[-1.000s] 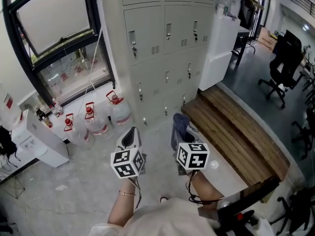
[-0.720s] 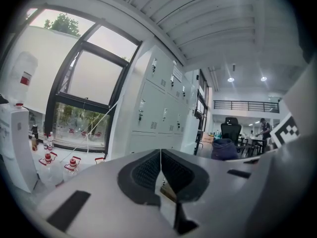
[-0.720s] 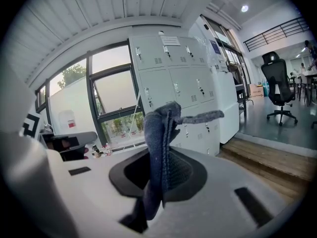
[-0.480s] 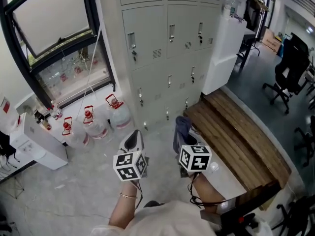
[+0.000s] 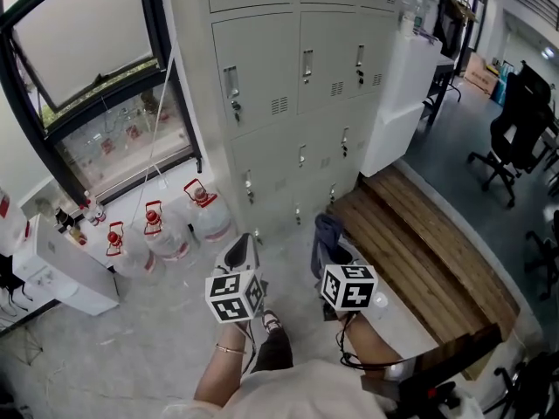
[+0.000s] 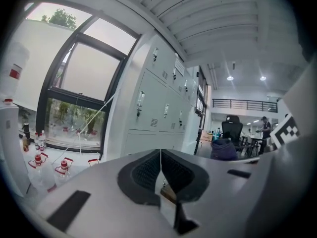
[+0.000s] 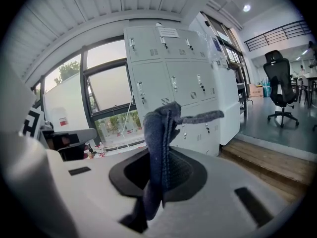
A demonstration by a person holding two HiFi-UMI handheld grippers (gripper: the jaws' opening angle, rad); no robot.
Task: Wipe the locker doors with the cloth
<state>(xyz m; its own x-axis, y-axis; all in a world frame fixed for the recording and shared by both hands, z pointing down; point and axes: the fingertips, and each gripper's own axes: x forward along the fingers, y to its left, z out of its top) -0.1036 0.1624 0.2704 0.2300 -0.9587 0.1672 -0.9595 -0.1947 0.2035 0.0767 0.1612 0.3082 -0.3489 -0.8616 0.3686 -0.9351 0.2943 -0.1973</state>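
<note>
A bank of pale grey locker doors (image 5: 301,85) rises ahead of me, each door with a small lock and vent; it also fills the middle of the right gripper view as the lockers (image 7: 173,83). My right gripper (image 5: 327,238) is shut on a dark blue-grey cloth (image 5: 326,232), which stands up between the jaws as a folded cloth (image 7: 161,148). My left gripper (image 5: 240,250) is shut with nothing in it; its pads meet in the left gripper view at the left gripper (image 6: 160,175). Both grippers hang short of the lockers, at floor-level doors' height.
Three water jugs with red handles (image 5: 162,225) stand on the floor by a black-framed window (image 5: 87,77). A wooden bench (image 5: 419,251) runs along the right. A white cabinet (image 5: 397,94) adjoins the lockers. Black office chairs (image 5: 511,138) stand far right.
The view has shifted closer to the lockers and slightly down-left. Both grippers kept their hold and spacing; a dark shoe now shows below the left gripper.
</note>
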